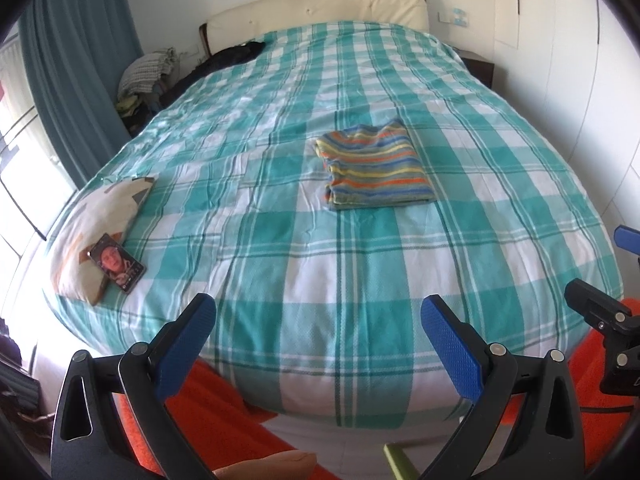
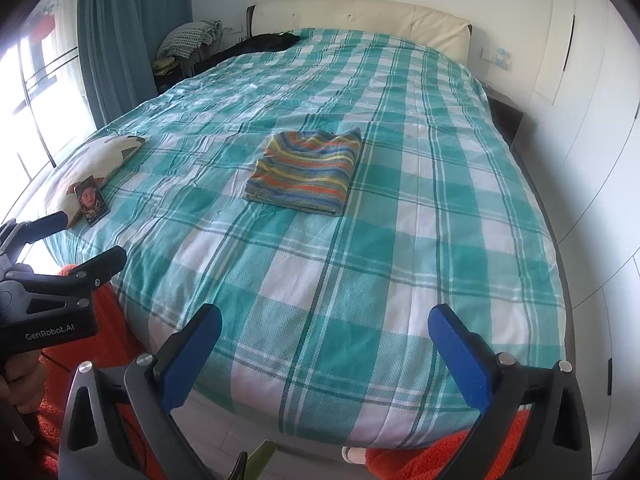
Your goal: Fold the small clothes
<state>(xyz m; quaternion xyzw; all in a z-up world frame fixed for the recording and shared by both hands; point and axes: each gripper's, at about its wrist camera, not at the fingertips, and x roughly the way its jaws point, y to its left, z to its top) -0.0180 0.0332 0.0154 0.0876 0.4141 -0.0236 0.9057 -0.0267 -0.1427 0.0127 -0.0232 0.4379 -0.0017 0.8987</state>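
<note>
**Black grippers, blue pads**

The left gripper (image 1: 318,320) and right gripper (image 2: 325,330) share one build: black arched frames with teardrop cut-outs, round silver screws at the joints, and blue fingers (image 1: 450,350) with a fine dimpled texture. The body of the left gripper bears white "GenRobot.AI" lettering (image 2: 49,336), seen from the right wrist
</note>
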